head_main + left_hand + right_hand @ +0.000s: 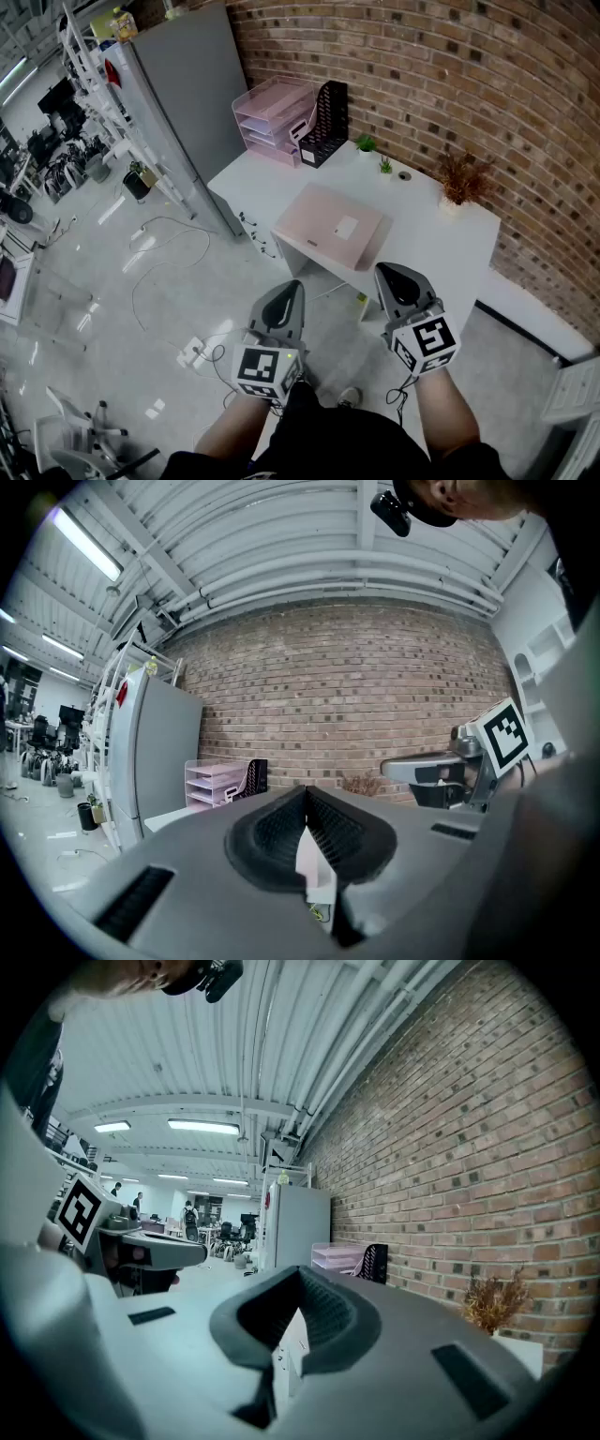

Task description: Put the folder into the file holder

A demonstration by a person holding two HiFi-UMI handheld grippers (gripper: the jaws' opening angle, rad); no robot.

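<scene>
Where the rough red-brown brick wall (450, 75) runs behind the worktop (441, 253), it curves past its back and right edges. Glossy pale floor (112, 281) spreads left of and in front of the worktop, with thin loose cables on it. A tall smooth grey cabinet (187, 84) with flat faces stands off the worktop's left end.

The worktop is a white, matte rectangular slab. The folder (323, 225) lies flat at the worktop's front-left, one corner over the front edge. It is pink and rectangular with soft rounded corners and a small white label on top. It is well apart from the file holder.

A translucent pink plastic tray stack (272, 117), boxy and several tiers high, sits at the worktop's back-left corner. The file holder (326, 124) stands upright just beside it. It is black perforated mesh with a slanted top edge.

The left tongs (292, 289) and right tongs (388, 274) are smooth grey rounded shells with ribbed black pads. Both sit in front of the worktop and clear of it. Both pairs are closed tight, pad against pad, with nothing gripped.

A dry brown spiky plant (459, 183) in a small white pot sits at the worktop's back-right. Two tiny green plants (366, 143) sit at the worktop's back, right of the file holder.
</scene>
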